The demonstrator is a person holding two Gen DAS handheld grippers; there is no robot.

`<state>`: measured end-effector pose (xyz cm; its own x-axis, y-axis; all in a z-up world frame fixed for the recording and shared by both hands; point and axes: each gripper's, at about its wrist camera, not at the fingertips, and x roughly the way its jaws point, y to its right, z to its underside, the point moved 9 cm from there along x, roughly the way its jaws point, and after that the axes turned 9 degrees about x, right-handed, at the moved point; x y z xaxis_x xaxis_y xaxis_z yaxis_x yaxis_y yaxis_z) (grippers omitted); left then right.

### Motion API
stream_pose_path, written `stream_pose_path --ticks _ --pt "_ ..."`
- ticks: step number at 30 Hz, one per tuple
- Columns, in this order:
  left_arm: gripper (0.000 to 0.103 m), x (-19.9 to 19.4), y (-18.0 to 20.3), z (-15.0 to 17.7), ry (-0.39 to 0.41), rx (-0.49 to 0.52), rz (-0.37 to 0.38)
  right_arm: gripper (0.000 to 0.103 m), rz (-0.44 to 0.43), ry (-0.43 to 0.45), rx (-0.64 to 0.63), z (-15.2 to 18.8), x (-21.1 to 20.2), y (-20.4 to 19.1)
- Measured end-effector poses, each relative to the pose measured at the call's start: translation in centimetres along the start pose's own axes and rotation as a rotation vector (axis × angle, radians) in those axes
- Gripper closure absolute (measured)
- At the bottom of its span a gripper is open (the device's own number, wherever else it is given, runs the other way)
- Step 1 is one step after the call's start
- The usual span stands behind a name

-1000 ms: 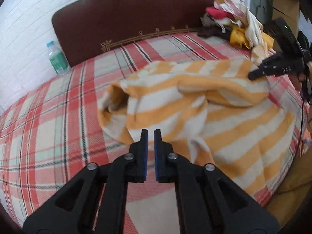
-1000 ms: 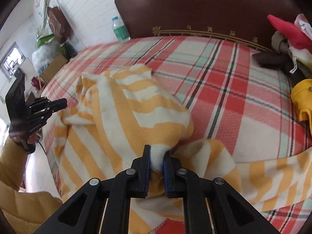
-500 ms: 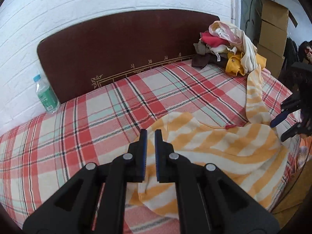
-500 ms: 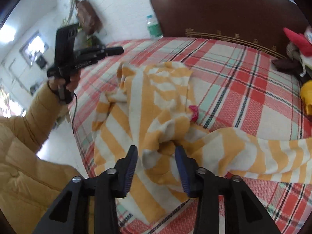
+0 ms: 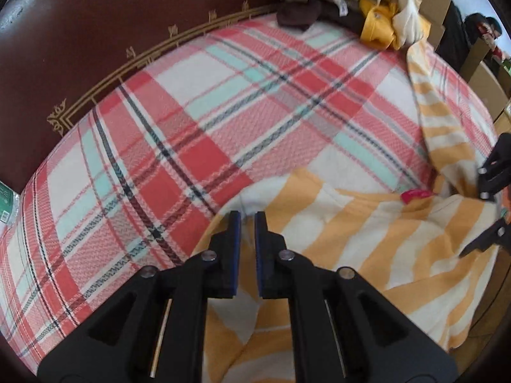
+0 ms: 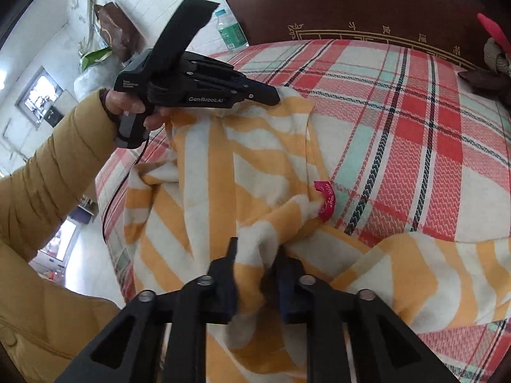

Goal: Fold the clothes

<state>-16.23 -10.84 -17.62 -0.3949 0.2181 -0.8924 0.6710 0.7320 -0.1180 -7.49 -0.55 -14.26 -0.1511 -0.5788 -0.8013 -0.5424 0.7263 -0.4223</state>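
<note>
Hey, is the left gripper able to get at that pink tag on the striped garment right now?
Probably yes. The left gripper sits at the striped garment's edge, and the pink tag lies exposed with only flat cloth between. The right gripper sits nearby.

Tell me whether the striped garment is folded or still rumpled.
Rumpled, not neatly folded: the striped garment lies bunched in uneven creases on the plaid bedspread, a ridge between the right gripper fingers.

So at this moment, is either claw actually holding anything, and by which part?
Neither visibly grips. The left claw sits slightly open at the striped garment's far corner; the right claw is open astride a bunched fold near the pink tag.
</note>
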Motion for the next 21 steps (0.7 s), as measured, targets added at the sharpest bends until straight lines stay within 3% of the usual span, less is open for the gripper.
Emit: stream_pose_path --ticks 8,10,11,13,14,18,19,20,21 --pt "0.095 -2.9 -0.6 0.3 0.114 -0.055 -0.077 0.091 0.094 0.134 -0.051 -3.9 -4.0 0.3" --pt "0.089 -3.7 -1.2 0.2 0.133 -0.080 -0.069 0.091 0.105 0.164 -0.058 -5.0 -4.7 0.6" --pt "0.081 -3.9 -1.7 0.2 0.126 -0.097 -0.074 0.091 0.121 0.180 -0.068 -5.5 -5.0 0.5" --pt "0.017 -4.0 -2.4 0.1 0.126 -0.104 -0.075 0.091 0.146 0.204 -0.089 -6.5 -5.7 0.3" --pt "0.010 -4.1 -2.5 0.1 0.134 -0.095 -0.059 0.091 0.156 0.217 -0.104 -7.2 -6.0 0.0" --pt "0.010 -2.7 -2.0 0.7 0.084 -0.084 0.057 0.091 0.218 0.259 -0.204 -9.6 -7.2 -1.2" --pt "0.015 -2.2 -1.8 1.1 0.063 -0.083 0.076 0.091 0.232 0.261 -0.230 -10.0 -7.3 -1.4" --pt "0.023 -1.6 -1.6 1.4 0.040 -0.083 0.095 0.091 0.246 0.262 -0.248 -10.4 -7.4 -1.6" --pt "0.050 -1.0 -1.3 1.8 0.011 -0.080 0.117 0.091 0.255 0.256 -0.263 -10.6 -7.4 -1.6"
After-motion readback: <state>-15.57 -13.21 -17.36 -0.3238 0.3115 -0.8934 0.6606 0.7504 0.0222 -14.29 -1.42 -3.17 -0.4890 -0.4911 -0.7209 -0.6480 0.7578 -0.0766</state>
